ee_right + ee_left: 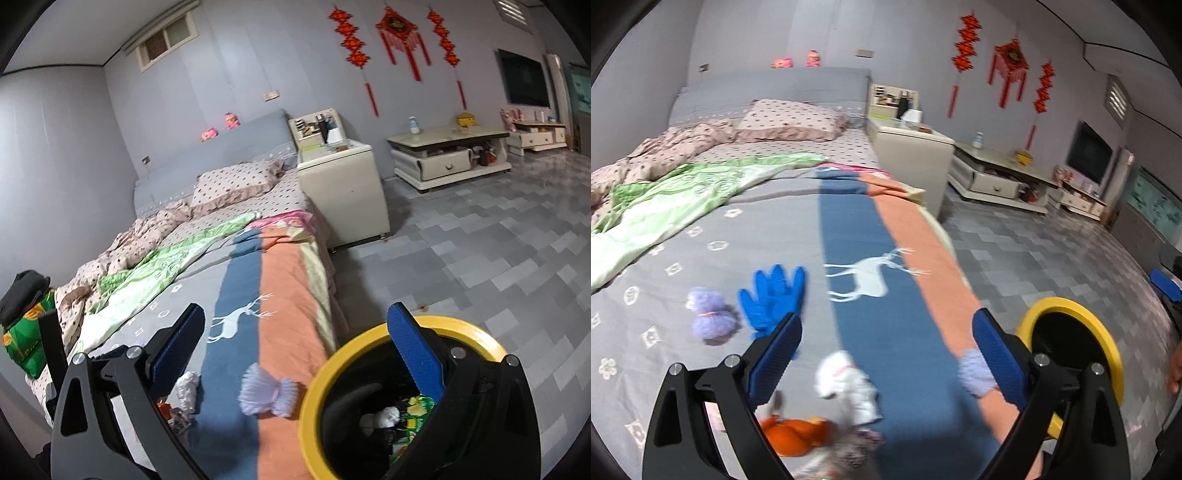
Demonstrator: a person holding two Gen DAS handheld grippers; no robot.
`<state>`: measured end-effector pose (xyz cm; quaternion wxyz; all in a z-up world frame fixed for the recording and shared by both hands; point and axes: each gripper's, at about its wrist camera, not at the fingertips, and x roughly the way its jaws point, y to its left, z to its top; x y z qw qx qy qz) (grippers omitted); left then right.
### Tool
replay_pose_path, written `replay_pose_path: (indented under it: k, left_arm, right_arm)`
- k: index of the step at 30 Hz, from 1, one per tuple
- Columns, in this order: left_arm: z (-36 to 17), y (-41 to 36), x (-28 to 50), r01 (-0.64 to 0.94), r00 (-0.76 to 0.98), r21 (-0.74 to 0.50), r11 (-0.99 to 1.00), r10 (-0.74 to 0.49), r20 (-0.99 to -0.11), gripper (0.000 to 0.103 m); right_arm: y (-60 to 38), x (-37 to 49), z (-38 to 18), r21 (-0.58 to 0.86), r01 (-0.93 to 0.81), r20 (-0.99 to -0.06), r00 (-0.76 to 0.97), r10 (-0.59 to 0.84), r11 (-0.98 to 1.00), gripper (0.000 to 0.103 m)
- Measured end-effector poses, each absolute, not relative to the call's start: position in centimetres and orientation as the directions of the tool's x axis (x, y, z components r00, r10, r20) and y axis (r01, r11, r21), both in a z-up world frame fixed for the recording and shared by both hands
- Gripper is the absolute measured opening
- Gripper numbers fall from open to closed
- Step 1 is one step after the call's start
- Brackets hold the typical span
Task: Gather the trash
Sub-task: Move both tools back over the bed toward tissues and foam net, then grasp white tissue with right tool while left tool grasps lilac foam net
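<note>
Both grippers are wide open with nothing in them: the left gripper (886, 332) hangs over the bed (768, 236), with a crumpled white tissue (846, 384) near its fingers, an orange wrapper (798, 435) nearer on the left and a blue glove (774, 295) a bit farther out. The right gripper (295, 328) sits over the bed's right edge, its right finger above the yellow-rimmed trash bin (314, 384) on the floor beside the bed. Bin already has white paper and a green wrapper (417, 410) inside, and a purple scrunchie thing (267, 393) lies on the blanket just left of it.

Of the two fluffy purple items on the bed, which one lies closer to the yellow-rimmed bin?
The purple pom-pom on the orange stripe, at the bed edge beside the bin. The other purple pom-pom lies on the grey sheet left of the blue glove.
</note>
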<state>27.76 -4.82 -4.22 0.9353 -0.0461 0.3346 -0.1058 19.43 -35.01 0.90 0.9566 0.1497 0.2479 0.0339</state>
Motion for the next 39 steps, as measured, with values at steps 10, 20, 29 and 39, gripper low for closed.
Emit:
replay_pose_path:
  k: [10,20,29,39]
  left_arm:
    - [-4.6,3.4,29.0,0.008,0.773,-0.12,0.993,-0.082,-0.629,0.09]
    - [-7.3,10.0,31.0,-0.117,0.742,-0.103,0.988,0.018,-0.67,0.09]
    - [-11.0,13.1,33.2,-0.172,0.69,-0.084,0.982,0.059,-0.721,0.09]
    - [-14.3,14.8,36.7,-0.212,0.641,-0.116,0.97,0.049,-0.766,0.09]
  right_arm:
    - [-26.6,23.3,-0.4,0.28,-0.125,-0.52,0.814,0.26,0.952,0.095]
    - [-17.3,26.9,-4.4,0.212,-0.259,-0.616,0.713,0.335,0.942,0.095]
    - [-12.0,29.7,-9.8,0.192,-0.314,-0.711,0.609,0.352,0.93,0.095]
    - [-8.8,31.8,-14.4,0.17,-0.355,-0.767,0.538,0.35,0.919,0.095]
